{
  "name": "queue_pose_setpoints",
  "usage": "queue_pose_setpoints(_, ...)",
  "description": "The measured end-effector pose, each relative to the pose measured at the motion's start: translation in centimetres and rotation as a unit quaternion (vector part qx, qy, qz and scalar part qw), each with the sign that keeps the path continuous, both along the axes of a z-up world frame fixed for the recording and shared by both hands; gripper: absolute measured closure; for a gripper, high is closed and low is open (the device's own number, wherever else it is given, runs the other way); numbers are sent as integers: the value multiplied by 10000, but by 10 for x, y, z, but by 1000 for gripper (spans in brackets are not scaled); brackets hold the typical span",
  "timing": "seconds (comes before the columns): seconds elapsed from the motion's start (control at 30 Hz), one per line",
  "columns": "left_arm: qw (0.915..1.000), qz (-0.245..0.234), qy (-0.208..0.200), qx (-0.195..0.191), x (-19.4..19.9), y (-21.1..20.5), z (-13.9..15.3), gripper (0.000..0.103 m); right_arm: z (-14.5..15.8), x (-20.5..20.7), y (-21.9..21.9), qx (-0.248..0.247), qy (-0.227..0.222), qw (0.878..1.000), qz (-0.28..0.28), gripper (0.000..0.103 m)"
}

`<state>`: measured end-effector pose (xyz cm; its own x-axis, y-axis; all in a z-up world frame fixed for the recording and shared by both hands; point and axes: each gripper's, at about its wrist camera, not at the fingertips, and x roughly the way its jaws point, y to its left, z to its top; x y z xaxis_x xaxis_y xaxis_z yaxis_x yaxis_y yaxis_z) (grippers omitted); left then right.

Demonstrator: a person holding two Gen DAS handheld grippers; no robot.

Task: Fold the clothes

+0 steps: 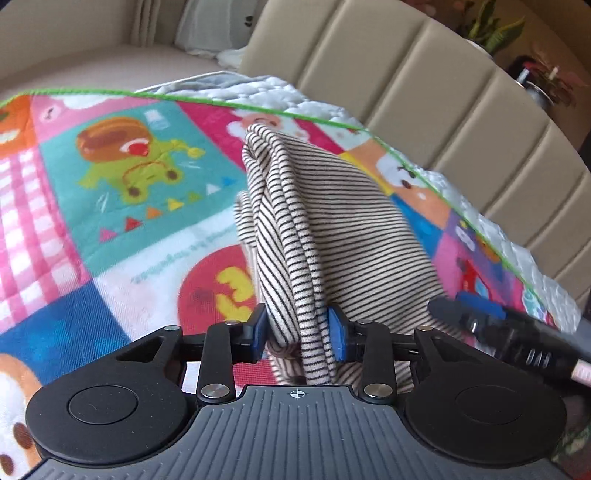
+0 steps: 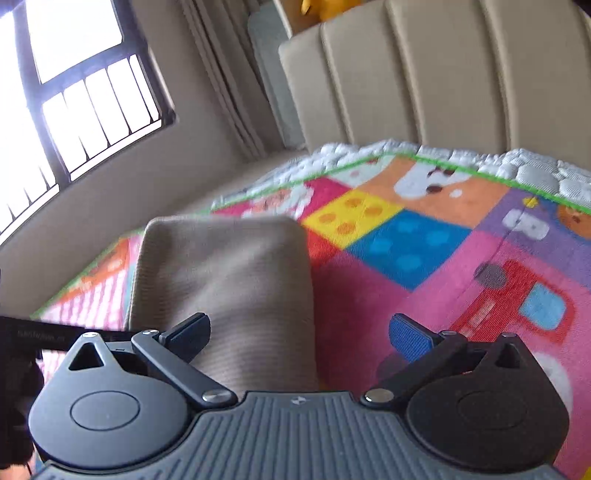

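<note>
A beige garment with thin black stripes (image 1: 317,221) is bunched and lifted over a colourful cartoon play mat (image 1: 110,184). My left gripper (image 1: 300,334) is shut on a fold of the striped garment, its blue pads pressing both sides. In the right wrist view the same garment (image 2: 229,280) shows as a blurred beige fold over the mat (image 2: 424,258). My right gripper (image 2: 299,336) is open, its left finger over the cloth's lower edge and its right finger (image 2: 410,338) over bare mat. The right gripper also shows in the left wrist view (image 1: 480,321), close to the garment's right side.
The mat lies on a white quilted bed cover (image 1: 280,96) with a green edge. A padded beige headboard (image 1: 424,92) stands behind. A window with black bars (image 2: 74,103) and curtains are at the left. Plants (image 1: 498,29) stand beyond the headboard.
</note>
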<state>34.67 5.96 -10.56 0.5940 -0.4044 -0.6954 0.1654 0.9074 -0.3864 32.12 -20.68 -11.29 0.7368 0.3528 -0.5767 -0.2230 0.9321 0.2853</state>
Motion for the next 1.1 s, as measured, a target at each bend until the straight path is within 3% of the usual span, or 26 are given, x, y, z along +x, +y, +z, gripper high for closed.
queue_pose_setpoints(0.07, 10000, -44, -60, -2, 4, 5, -6, 47, -10, -6, 20, -405, 92, 9987, 283, 0)
queue_pose_setpoints(0.17, 9999, -64, -109, -27, 5, 12, -12, 36, -13, -17, 43, -847, -144, 9943, 624, 0)
queue_pose_setpoints(0.23, 9996, -2, -149, -223, 0, 17, -13, 36, -10, -20, 51, -941, -197, 9927, 726, 0)
queue_pose_setpoints(0.4, 9987, 260, -420, 135, -39, 9, 23, 36, 22, -54, 44, -907, -413, 9937, 507, 0)
queue_pose_setpoints(0.53, 9949, 564, -741, 385, -107, -7, 73, 5, 67, -104, 35, -1017, -629, 9927, 182, 0)
queue_pose_setpoints(0.63, 9904, 697, -950, 721, -167, -23, 100, 0, 93, -143, 30, -1191, -563, 9912, -115, 0)
queue_pose_setpoints(0.83, 9810, 810, -1206, 1289, -250, -43, 115, 0, 125, -208, 3, -681, -724, 9941, -441, 0)
queue_pose_setpoints(0.97, 9779, 832, -1435, 1276, -278, -44, 113, 0, 124, -239, -7, -473, -675, 9949, -581, 0)
queue_pose_setpoints(1.1, 9741, 726, -1506, 1522, -276, -54, 112, 0, 104, -240, -6, -756, -423, 9944, -605, 0)
